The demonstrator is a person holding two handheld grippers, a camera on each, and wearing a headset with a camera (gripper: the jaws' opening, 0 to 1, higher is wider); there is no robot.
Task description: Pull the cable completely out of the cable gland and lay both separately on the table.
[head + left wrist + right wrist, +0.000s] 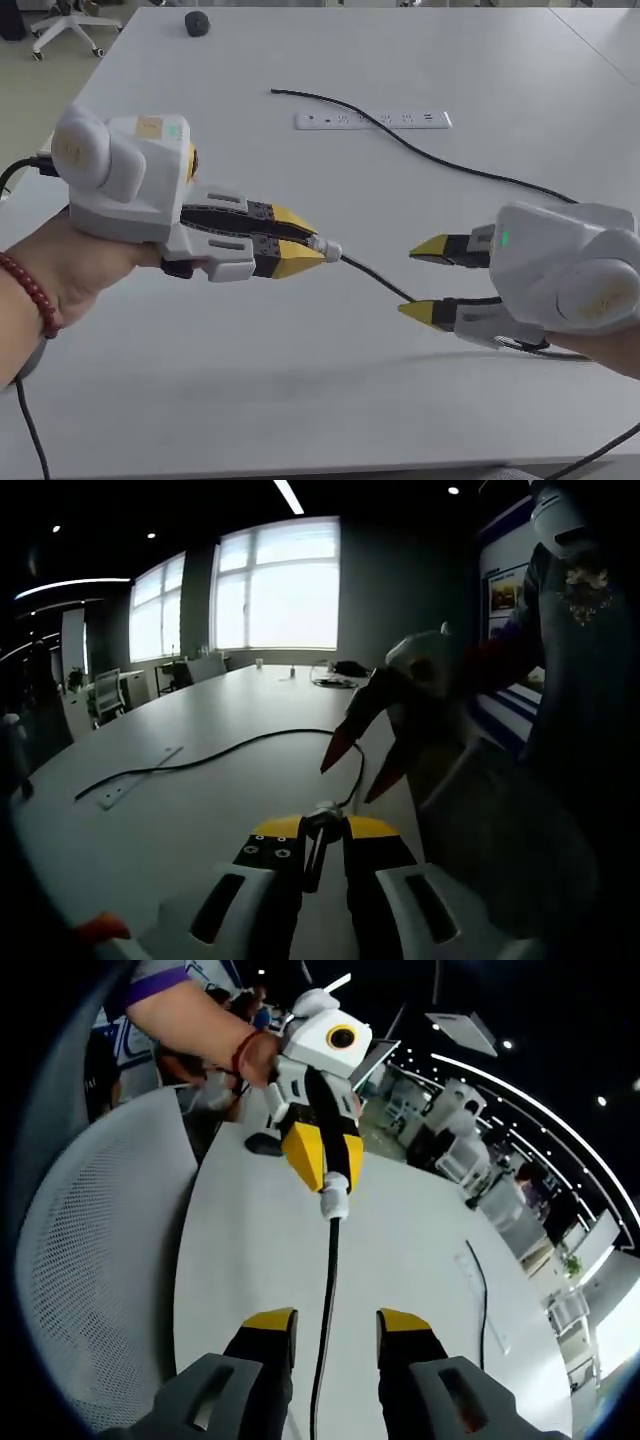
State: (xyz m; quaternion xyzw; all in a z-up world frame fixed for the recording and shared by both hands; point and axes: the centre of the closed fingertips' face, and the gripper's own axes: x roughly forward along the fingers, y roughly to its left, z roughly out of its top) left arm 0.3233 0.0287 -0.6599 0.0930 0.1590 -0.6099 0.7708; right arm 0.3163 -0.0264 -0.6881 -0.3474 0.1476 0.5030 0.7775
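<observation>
White table [300, 390], long and mostly bare, with a power strip [372, 120] lying flat toward its far side. Left gripper [312, 247]: jaws clamped on the cable gland [328, 250], which is held clear of the surface with only its pale end protruding past the yellow tips. Cable [378, 278]: black, leaving the gland toward the right gripper [407, 281], whose jaws stand apart on either side of it without touching. In the right gripper view the cable runs up the gap between them. A long black run also crosses the table at the power strip. It is probably the same cable, though the join is hidden behind the right gripper.

Risks, as judged:
- A pull begun before the right jaws bite would slide along the sheath and gain nothing.
- The shallow hold on the gland may let it twist or pop free under load.
- The trailing length could snag on the strip and drag it.
</observation>
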